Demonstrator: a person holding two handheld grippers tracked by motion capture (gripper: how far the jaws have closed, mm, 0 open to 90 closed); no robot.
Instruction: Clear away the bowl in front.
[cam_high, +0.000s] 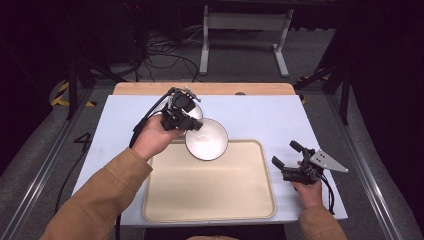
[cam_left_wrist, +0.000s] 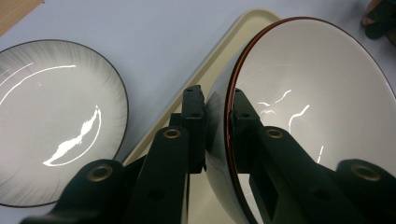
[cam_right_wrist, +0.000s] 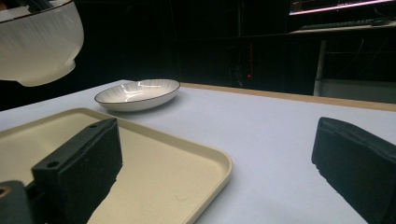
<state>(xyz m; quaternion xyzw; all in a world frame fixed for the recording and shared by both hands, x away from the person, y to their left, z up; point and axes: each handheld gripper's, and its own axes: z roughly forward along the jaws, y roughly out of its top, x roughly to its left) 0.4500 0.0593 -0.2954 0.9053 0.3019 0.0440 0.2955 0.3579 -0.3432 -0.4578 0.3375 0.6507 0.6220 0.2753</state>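
Two jaws of the left gripper (cam_high: 192, 125) clamp the rim of the white bowl (cam_high: 206, 139), lifted at frame centre over the beige tray's (cam_high: 210, 200) upper edge. At lower right, the right gripper (cam_high: 287, 155) rests spread wide beside the tray.

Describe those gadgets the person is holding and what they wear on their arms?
Each hand holds a black tool ending in two blocky black jaws. The left gripper trails a black cable toward the table's edge. The right gripper carries a grey three-cornered plate dotted with small holes, with a black cable looping by the wrist. Both arms wear tan-brown sleeves.
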